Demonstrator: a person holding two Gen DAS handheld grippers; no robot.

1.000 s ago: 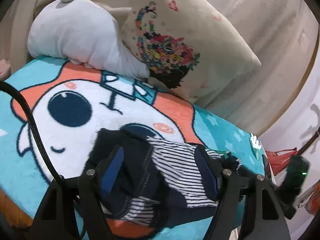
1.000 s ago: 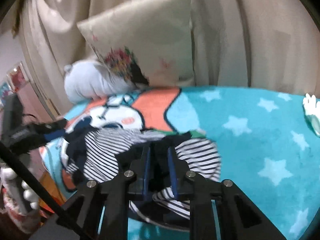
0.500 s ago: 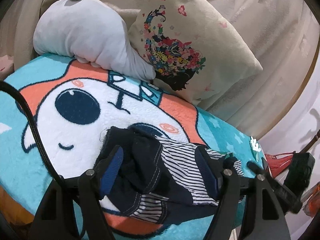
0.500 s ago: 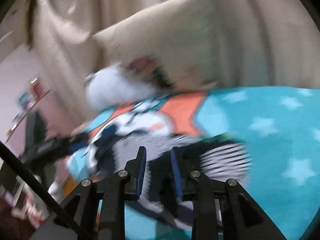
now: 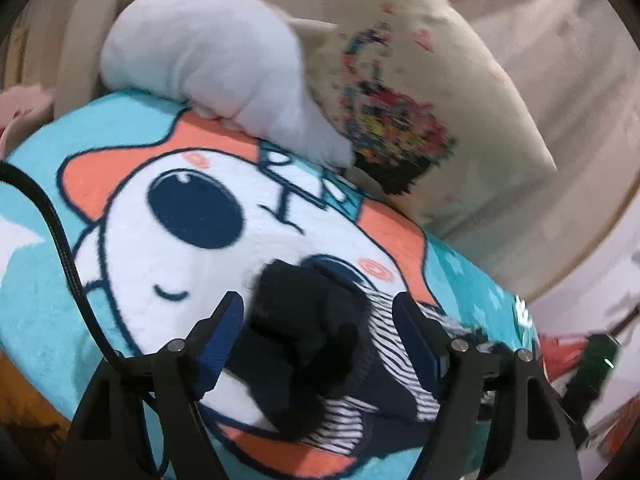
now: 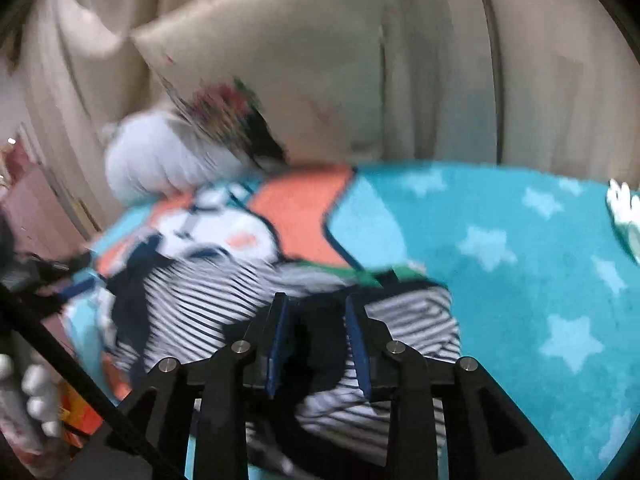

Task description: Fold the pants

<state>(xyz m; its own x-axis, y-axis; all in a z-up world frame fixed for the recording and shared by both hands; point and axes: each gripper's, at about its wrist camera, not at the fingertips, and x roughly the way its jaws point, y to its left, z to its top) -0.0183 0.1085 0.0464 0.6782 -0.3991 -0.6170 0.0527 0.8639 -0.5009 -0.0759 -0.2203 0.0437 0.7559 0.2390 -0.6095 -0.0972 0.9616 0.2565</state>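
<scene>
The pants point(image 5: 320, 344) are navy with black-and-white striped parts, bunched in a heap on the cartoon blanket point(image 5: 132, 240). My left gripper point(image 5: 318, 320) is open, its blue-padded fingers straddling the dark bunched end. In the right wrist view the striped pants point(image 6: 200, 300) spread to the left. My right gripper point(image 6: 316, 328) has its jaws partly apart around a dark fold of the pants, just above the cloth. The view is blurred.
A white plush toy point(image 5: 216, 60) and a beige floral pillow point(image 5: 408, 100) lean against the curtain at the back. The turquoise star blanket point(image 6: 520, 260) stretches right of the pants. The left gripper's black body point(image 6: 24, 268) shows at the left edge.
My right gripper's jaws have opened from a narrow gap on the dark fold. My left gripper has drawn back, leaving the dark end in a heap between its fingers.
</scene>
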